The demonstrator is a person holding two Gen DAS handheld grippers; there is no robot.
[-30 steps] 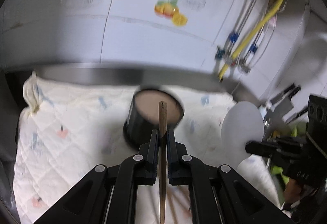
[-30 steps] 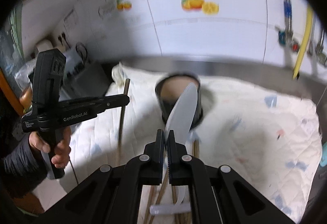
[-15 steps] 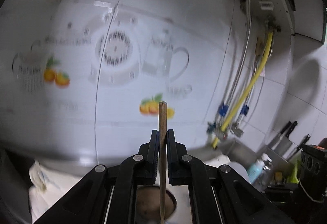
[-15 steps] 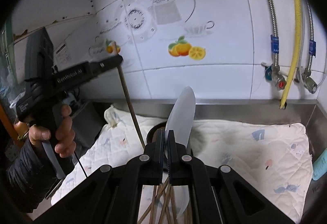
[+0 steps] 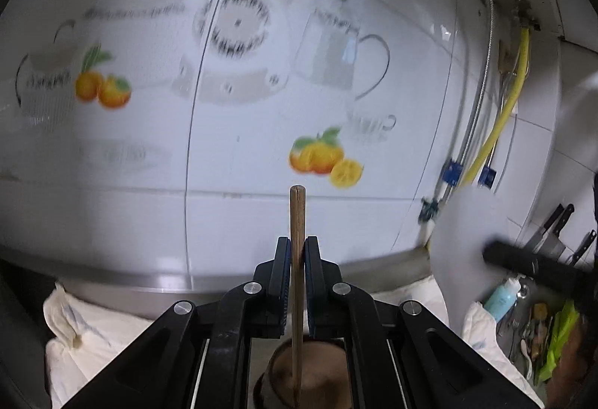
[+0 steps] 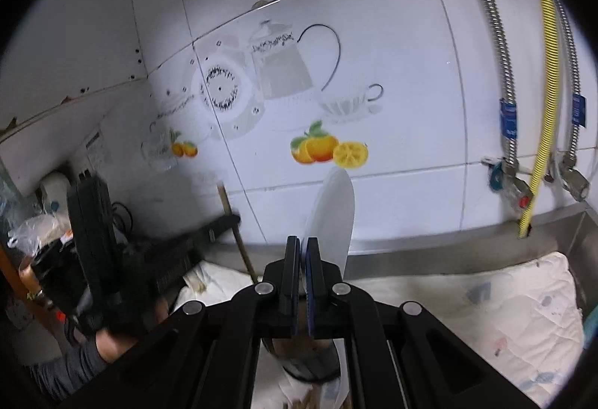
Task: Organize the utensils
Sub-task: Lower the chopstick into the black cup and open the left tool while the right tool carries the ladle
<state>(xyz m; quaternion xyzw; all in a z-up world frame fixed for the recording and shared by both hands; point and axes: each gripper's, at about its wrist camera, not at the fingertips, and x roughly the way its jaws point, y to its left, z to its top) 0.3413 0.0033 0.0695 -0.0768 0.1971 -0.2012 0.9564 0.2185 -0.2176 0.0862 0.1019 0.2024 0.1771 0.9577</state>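
Observation:
My left gripper (image 5: 297, 252) is shut on a brown wooden chopstick (image 5: 297, 222) held upright, its lower end over the dark round utensil cup (image 5: 302, 383) below. My right gripper (image 6: 302, 252) is shut on a white plastic rice paddle (image 6: 332, 214), blade up, above the same cup (image 6: 302, 360). The left gripper with its chopstick (image 6: 235, 226) shows at the left of the right wrist view. The paddle blade (image 5: 459, 252) shows at the right of the left wrist view.
A white quilted mat (image 6: 486, 308) covers the steel counter. A tiled wall with fruit decals (image 6: 329, 147) stands behind. Hoses and valves (image 6: 538, 147) hang at the right. Knives (image 5: 557, 233) and a bottle (image 5: 502, 300) are at far right.
Both grippers tilted up from looking down at the mat to facing the wall, and rose above the cup. Each keeps its utensil.

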